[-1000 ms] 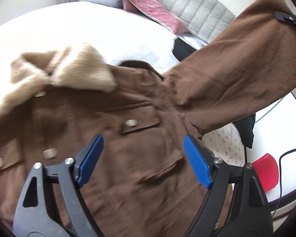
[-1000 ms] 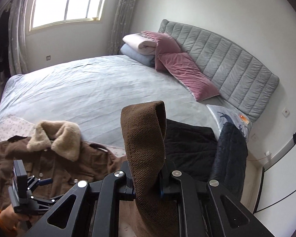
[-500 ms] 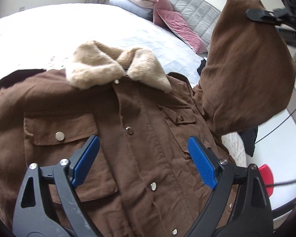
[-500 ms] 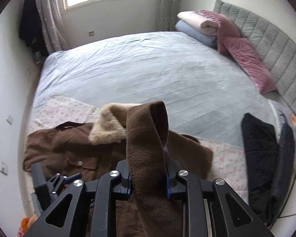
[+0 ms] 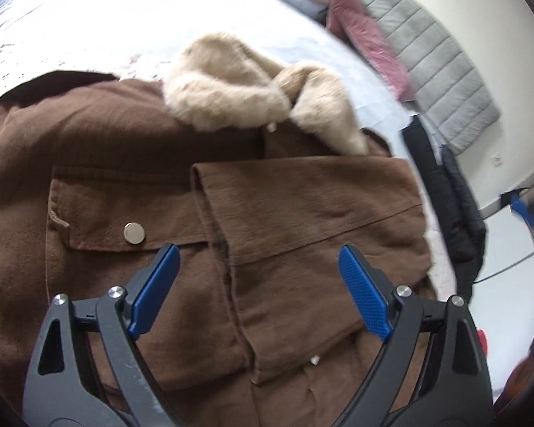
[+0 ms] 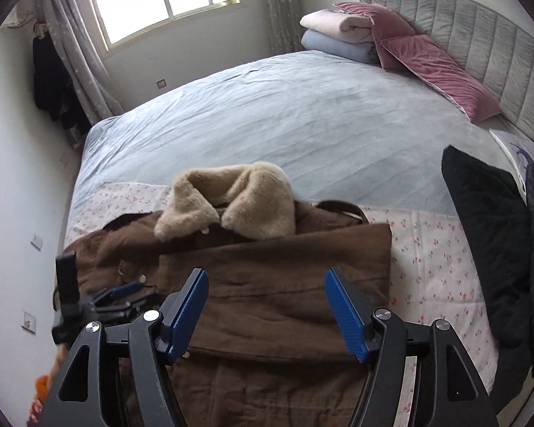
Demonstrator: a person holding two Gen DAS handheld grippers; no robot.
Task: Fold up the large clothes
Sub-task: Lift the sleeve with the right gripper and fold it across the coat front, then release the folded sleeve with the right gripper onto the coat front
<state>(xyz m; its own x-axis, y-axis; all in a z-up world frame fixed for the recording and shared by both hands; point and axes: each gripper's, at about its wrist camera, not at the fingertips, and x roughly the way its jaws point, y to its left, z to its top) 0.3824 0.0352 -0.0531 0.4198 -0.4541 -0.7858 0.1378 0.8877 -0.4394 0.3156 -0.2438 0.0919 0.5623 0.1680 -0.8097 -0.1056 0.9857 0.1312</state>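
Observation:
A brown jacket [image 5: 99, 163] [image 6: 252, 366] with a beige fleece collar [image 5: 231, 99] [image 6: 231, 206] lies front up on the bed. One sleeve [image 5: 309, 213] [image 6: 284, 263] lies folded flat across its chest, under the collar. My left gripper [image 5: 258, 270] hovers open above the chest, nothing between its blue pads. My right gripper [image 6: 267, 291] is above the folded sleeve, its jaws opening and empty. The left gripper [image 6: 124, 290] also shows in the right wrist view, over the jacket's left side.
The jacket rests on a floral sheet [image 6: 438, 242] over a pale blue bed cover [image 6: 284, 117]. Dark garments [image 6: 487, 249] [image 5: 455, 206] lie to the right. Pink pillows [image 6: 434, 67], folded blankets [image 6: 338, 35] and a grey headboard [image 6: 480, 39] sit at the far end.
The right gripper came down, let go of the sleeve and opened; the sleeve now lies across the chest. The left gripper shifted over the jacket front and stayed open.

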